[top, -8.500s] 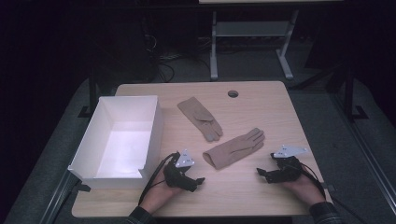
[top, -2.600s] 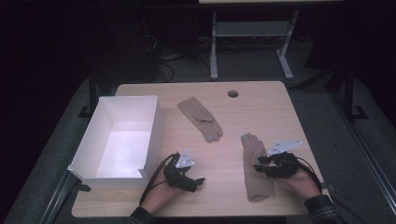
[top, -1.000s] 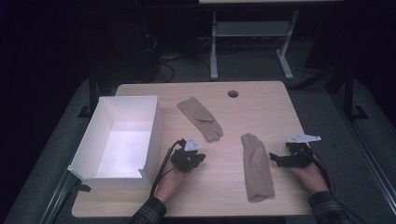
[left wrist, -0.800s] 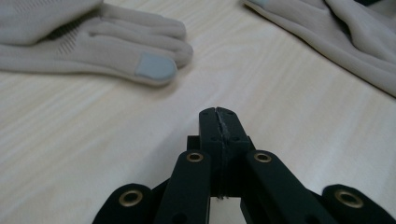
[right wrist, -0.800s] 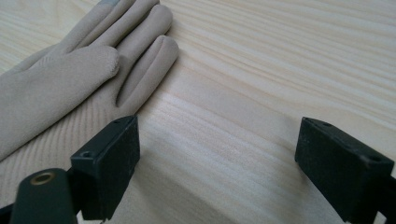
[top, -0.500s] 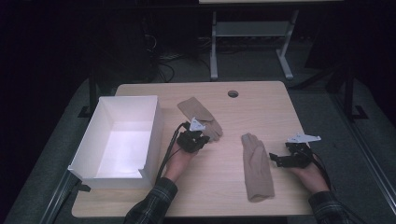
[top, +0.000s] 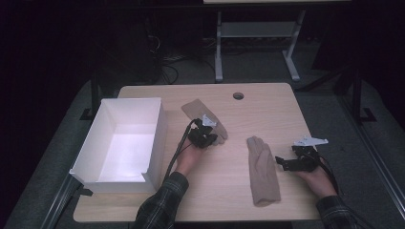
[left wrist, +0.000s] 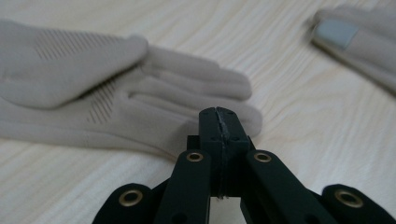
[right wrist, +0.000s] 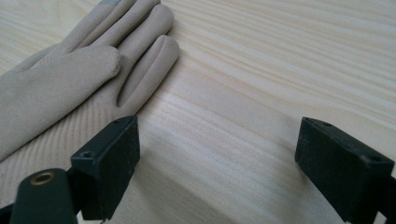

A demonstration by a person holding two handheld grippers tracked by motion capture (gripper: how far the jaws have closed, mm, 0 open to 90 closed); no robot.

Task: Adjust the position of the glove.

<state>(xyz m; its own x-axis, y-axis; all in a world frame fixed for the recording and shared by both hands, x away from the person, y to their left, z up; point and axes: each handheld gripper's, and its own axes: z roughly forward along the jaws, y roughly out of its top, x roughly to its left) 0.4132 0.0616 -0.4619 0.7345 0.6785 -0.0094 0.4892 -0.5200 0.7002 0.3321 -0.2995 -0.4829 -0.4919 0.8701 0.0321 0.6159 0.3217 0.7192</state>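
Clenched tight with nothing between them, the jaws of the left gripper (left wrist: 219,116) sit just in front of the fingertips of the far glove (left wrist: 116,102), which lies flat near the middle of the table (top: 267,109), a little right of the white box (top: 122,143); from the high view the left gripper (top: 204,136) hovers at that glove's (top: 203,117) near right end. Over on the right, the right gripper (right wrist: 217,172) stands released, its two pads wide apart above bare wood, with the near glove (right wrist: 70,79) just to its left and untouched; the high view shows this gripper (top: 286,164) resting beside the near glove (top: 262,169), which runs lengthwise toward the near edge. The step in hand looks like picking up the far glove with the left gripper, probably to bring it to the box or to its partner. To do it well, the jaws must first part, since they cannot take cloth as they stand. Then come down low over one or two glove fingers or the edge of the palm, so that one pad slides under the fabric while the other presses from above. Pinch a good fold, not a fingertip alone, or the soft knit may slip free when lifted. Lift slowly, so the glove hangs clear before it travels sideways
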